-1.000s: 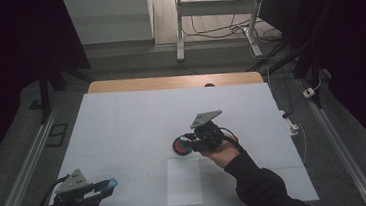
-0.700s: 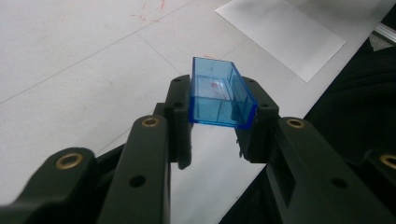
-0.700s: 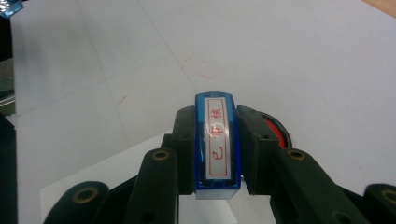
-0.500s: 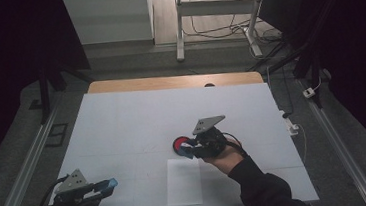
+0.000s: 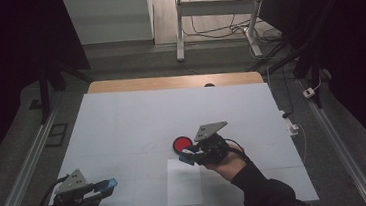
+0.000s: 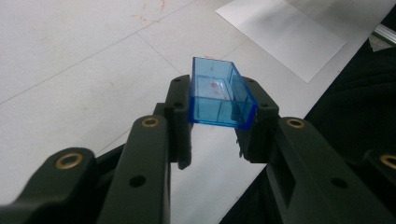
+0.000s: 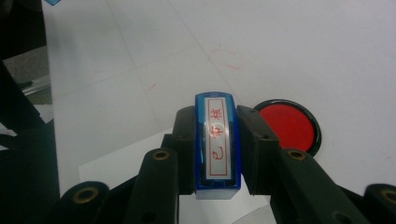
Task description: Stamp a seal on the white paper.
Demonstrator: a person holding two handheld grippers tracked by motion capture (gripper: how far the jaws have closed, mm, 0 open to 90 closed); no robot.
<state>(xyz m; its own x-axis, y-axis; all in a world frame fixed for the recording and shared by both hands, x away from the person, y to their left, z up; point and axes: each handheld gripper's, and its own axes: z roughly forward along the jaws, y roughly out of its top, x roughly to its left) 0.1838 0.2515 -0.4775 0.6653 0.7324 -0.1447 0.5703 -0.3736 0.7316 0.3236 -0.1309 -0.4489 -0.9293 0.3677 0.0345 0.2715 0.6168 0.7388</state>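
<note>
While the left tongs (image 6: 219,116) clamp a blue cap (image 6: 220,95), the right tongs (image 7: 215,149) grip a stamp (image 7: 215,144) beside the red ink pad (image 7: 289,125).

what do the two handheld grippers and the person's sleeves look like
Both the left gripper and the right gripper are black, with two chunky jaws dotted with brass-coloured rivets and a grey three-cornered plate on top. A dark cable trails from each. The right forearm wears a dark sleeve.

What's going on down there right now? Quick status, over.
Left gripper shut on blue cap. Right gripper shut on stamp, beside red ink pad, near paper. Nothing blocking.
</note>
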